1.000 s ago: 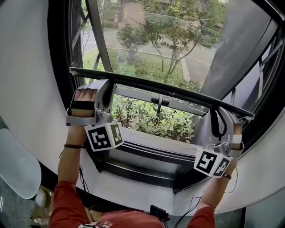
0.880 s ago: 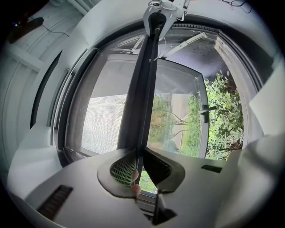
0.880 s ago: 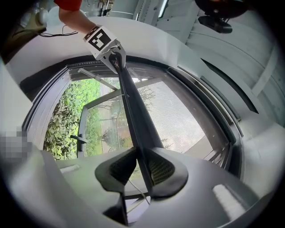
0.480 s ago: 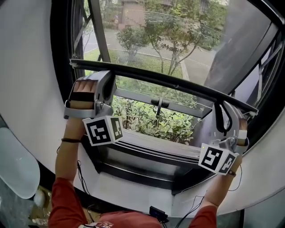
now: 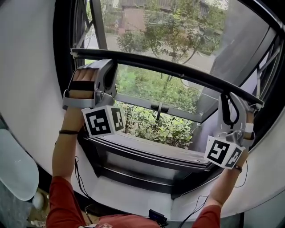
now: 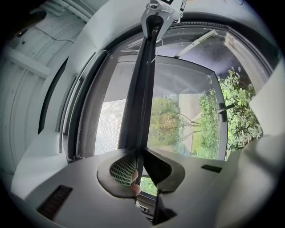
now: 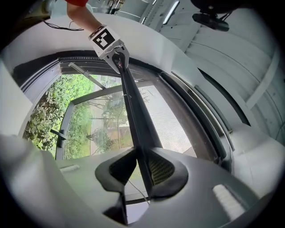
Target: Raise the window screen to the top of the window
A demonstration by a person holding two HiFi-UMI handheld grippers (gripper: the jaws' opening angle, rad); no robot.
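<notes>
The window screen's dark bottom bar point(image 5: 178, 71) runs across the window, slanting down to the right, with grey mesh point(image 5: 236, 44) above it. My left gripper point(image 5: 106, 62) is shut on the bar's left end, and my right gripper point(image 5: 230, 101) is shut on its right end. In the left gripper view the bar point(image 6: 140, 102) is pinched between the pads of the left gripper point(image 6: 140, 167), and the other gripper point(image 6: 156, 13) shows at its far end. In the right gripper view the bar point(image 7: 136, 116) passes between the closed pads of the right gripper point(image 7: 142, 167).
Below the bar, a casement pane with a handle point(image 5: 158, 107) stands open outward over bushes. The dark sill point(image 5: 147, 153) lies under my arms. Curved white wall point(image 5: 31, 89) flanks the frame. Cables and a small black box point(image 5: 156, 216) hang below the sill.
Both grippers have risen with the bar held between them. The gap between the bar and the sill has grown, and more greenery shows beneath it.
</notes>
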